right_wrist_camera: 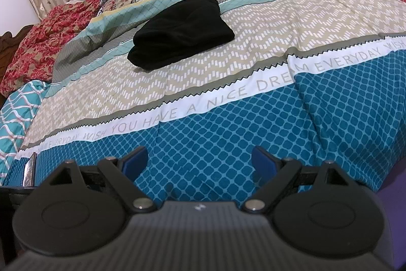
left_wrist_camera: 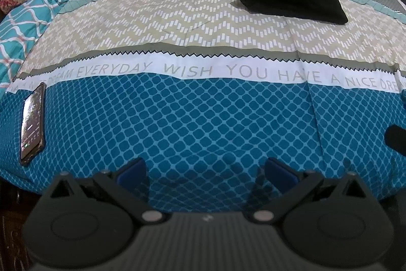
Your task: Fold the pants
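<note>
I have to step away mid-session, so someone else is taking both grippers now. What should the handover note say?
Left claw: open, empty, hovering above the blue lattice-patterned part of the bedspread.
Right claw: open, empty, also over the blue part.
Black fabric pants: lying in a compact folded bundle farther up the bed, on the beige zigzag band, touched by neither claw.
Dark smartphone: lying on the bedspread at the left edge.
Done: pants look folded. Left: probably nothing; check the bundle is tidy.
</note>
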`<action>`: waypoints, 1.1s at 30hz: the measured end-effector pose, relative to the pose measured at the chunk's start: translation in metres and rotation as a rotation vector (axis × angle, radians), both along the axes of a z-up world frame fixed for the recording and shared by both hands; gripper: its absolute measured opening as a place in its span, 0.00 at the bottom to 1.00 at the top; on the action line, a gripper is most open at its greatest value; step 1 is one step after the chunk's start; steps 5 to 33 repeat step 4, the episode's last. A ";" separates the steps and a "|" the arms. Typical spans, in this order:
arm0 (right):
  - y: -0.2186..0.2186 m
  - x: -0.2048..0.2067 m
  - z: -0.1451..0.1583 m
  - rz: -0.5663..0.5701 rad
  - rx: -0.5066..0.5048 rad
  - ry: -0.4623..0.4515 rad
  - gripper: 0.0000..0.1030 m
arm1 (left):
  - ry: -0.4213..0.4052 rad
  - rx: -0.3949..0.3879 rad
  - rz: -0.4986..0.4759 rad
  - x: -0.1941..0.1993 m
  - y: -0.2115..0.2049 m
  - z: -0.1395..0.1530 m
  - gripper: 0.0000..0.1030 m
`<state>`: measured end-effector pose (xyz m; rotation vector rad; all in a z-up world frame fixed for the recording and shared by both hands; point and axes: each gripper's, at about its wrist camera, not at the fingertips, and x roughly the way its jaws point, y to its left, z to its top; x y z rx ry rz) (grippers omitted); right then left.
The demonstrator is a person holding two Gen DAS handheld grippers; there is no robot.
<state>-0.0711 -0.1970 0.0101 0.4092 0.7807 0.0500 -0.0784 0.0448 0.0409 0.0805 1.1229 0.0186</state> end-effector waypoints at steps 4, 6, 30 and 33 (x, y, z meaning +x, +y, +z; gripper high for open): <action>0.000 0.000 0.000 0.002 -0.003 -0.003 0.88 | 0.001 -0.005 -0.005 0.000 -0.001 0.000 1.00; 0.000 0.000 0.000 0.002 -0.003 -0.003 0.88 | 0.001 -0.005 -0.005 0.000 -0.001 0.000 1.00; 0.000 0.000 0.000 0.002 -0.003 -0.003 0.88 | 0.001 -0.005 -0.005 0.000 -0.001 0.000 1.00; 0.000 0.000 0.000 0.002 -0.003 -0.003 0.88 | 0.001 -0.005 -0.005 0.000 -0.001 0.000 1.00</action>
